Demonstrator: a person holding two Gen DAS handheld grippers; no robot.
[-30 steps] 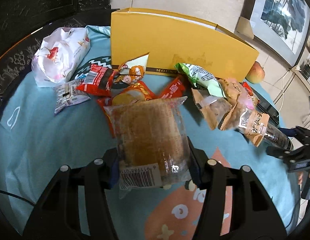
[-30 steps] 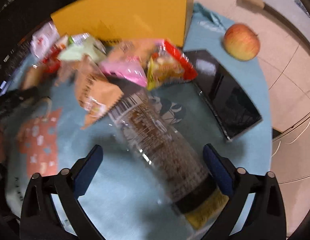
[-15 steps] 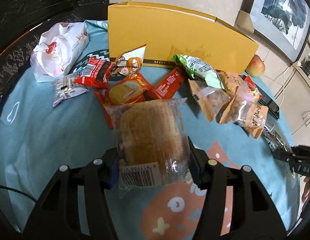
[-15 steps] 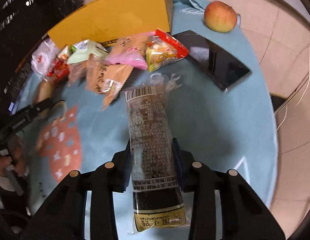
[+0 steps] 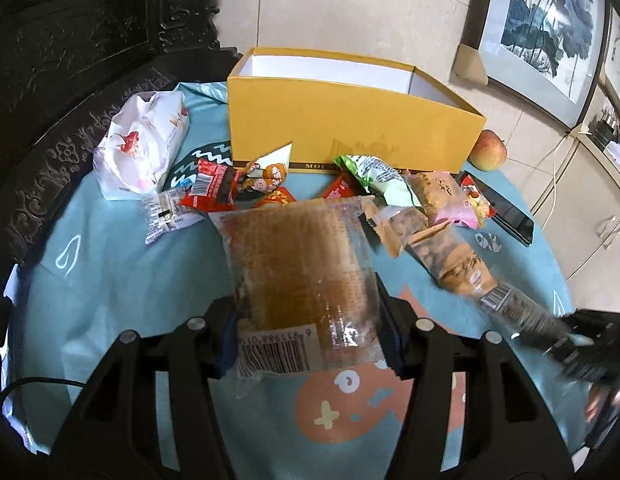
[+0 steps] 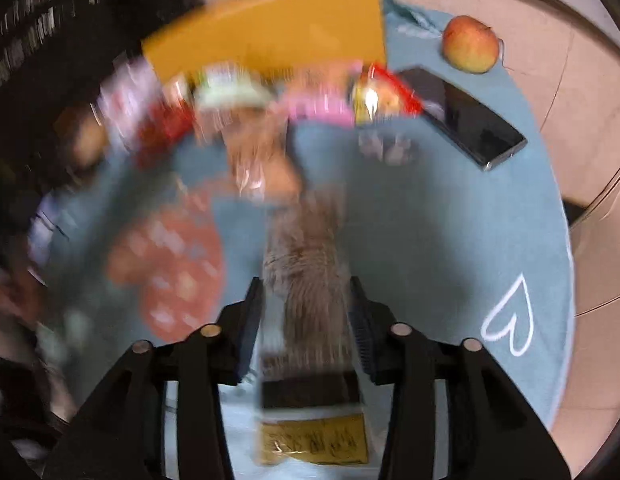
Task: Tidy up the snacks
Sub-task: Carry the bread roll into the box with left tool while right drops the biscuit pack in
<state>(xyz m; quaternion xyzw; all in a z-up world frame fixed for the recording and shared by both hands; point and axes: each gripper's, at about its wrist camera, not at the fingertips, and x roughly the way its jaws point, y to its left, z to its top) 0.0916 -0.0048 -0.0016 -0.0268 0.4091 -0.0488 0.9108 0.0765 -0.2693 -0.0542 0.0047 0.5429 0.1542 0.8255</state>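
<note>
My left gripper (image 5: 308,310) is shut on a clear-wrapped brown cake packet (image 5: 298,264), held above the teal tablecloth (image 5: 110,260). Behind it stands an open yellow box (image 5: 349,132) with a white inside. A long dark snack packet (image 6: 306,264) lies between the pads of my right gripper (image 6: 306,292); the jaws are opening slightly, but the pads still touch its sides. This view is blurred by motion. In the left wrist view the same packet (image 5: 517,312) sticks out of the right gripper (image 5: 581,348) at the right edge.
Several loose snack packets (image 5: 381,184) lie in front of the box. A white bag (image 5: 142,148) sits at the left. An apple (image 5: 487,150) and a black phone (image 5: 509,216) lie to the right of the box. Dark carved furniture stands behind.
The right gripper's jaws closed around the long packet and carried it leftward. The left gripper rose with the cake packet, so the box's inside now shows.
</note>
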